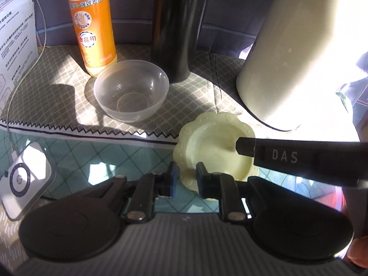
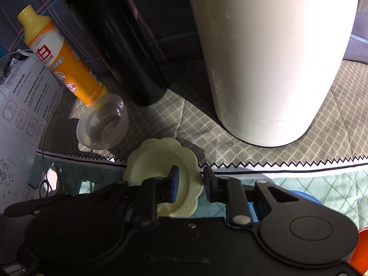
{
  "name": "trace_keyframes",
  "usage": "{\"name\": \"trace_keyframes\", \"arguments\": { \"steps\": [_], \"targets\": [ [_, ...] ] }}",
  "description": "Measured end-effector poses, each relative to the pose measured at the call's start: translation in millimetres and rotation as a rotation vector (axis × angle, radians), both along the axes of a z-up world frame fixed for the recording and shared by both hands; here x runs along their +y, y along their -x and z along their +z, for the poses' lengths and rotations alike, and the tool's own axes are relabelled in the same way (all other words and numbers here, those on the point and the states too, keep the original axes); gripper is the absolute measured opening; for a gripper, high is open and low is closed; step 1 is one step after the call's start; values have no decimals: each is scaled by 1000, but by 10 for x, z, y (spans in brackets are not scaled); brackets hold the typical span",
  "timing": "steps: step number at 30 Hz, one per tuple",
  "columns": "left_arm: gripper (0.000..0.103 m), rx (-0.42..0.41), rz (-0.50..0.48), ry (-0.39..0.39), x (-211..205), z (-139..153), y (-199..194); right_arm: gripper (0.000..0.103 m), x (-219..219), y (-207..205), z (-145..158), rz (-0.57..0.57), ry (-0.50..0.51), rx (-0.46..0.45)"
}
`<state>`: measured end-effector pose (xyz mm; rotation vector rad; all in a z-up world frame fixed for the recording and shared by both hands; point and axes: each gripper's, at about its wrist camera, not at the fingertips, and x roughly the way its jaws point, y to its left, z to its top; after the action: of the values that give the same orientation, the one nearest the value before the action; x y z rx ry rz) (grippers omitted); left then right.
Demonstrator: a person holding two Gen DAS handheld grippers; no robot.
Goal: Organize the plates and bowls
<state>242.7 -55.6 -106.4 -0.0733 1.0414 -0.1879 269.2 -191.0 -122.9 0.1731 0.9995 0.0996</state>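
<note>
A pale yellow plate (image 1: 214, 158) with a scalloped rim lies half on the grey mat's zigzag edge. My left gripper (image 1: 186, 179) is shut on its near left rim, which fills the gap between the blue pads. One of the right gripper's fingers (image 1: 276, 156) reaches in from the right over the plate's hollow. In the right wrist view the plate (image 2: 156, 158) sits at the lower middle, and my right gripper (image 2: 191, 180) is shut on its right rim. A clear plastic bowl (image 1: 131, 92) (image 2: 103, 124) stands empty and upright on the mat, behind and left of the plate.
Behind the bowl stand an orange detergent bottle (image 1: 92, 23), a tall black cylinder (image 1: 177, 34) and a big white container (image 1: 299, 57) close to the plate's right. A white box (image 1: 16, 46), a cable and a white square device (image 1: 25, 179) lie at the left.
</note>
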Motion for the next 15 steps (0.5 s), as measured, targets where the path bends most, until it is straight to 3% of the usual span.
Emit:
{"name": "trace_keyframes", "arguments": {
  "steps": [15],
  "targets": [
    [17, 8, 55, 18, 661, 464, 952, 23, 708, 932, 406, 124, -16, -52]
  ]
}}
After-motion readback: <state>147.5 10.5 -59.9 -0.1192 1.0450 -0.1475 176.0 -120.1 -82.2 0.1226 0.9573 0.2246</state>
